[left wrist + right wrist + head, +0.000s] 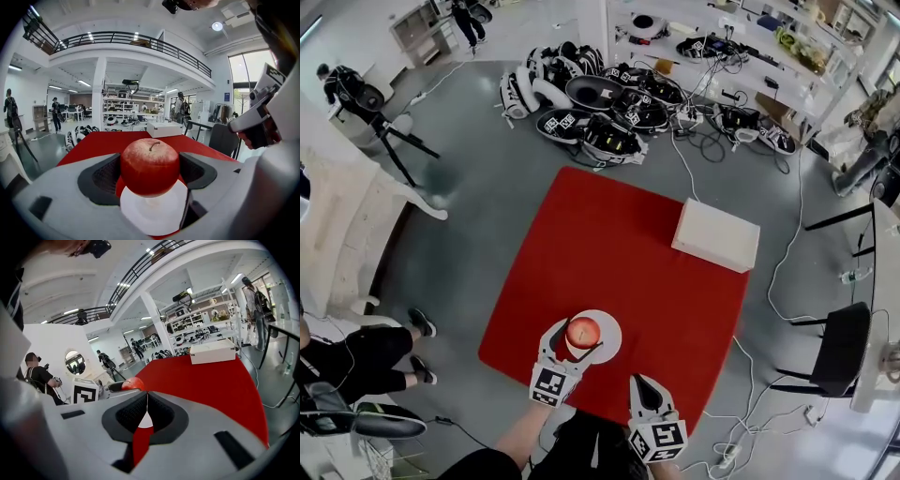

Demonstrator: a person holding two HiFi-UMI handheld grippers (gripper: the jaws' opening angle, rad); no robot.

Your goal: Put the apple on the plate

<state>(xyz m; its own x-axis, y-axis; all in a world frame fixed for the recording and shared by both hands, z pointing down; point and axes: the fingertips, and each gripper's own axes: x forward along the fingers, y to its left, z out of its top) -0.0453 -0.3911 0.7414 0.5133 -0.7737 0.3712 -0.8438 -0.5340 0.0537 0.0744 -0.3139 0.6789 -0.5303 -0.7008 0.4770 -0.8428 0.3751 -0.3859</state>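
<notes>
A red apple (582,331) sits between the jaws of my left gripper (579,339), which is shut on it. The apple is directly over a small white plate (611,328) near the front edge of the red table (619,234). In the left gripper view the apple (150,166) fills the gap between the dark pads (105,180), with the plate (152,213) right beneath it; I cannot tell whether they touch. My right gripper (643,383) hovers at the table's front edge, right of the plate, shut and empty. In the right gripper view its fingertips (146,397) meet, and the apple (133,383) shows at left.
A white box (715,234) lies at the table's far right corner. A pile of black and white gear (591,103) and cables cover the floor beyond. A black chair (844,347) stands to the right. A seated person's feet (420,323) are at the left.
</notes>
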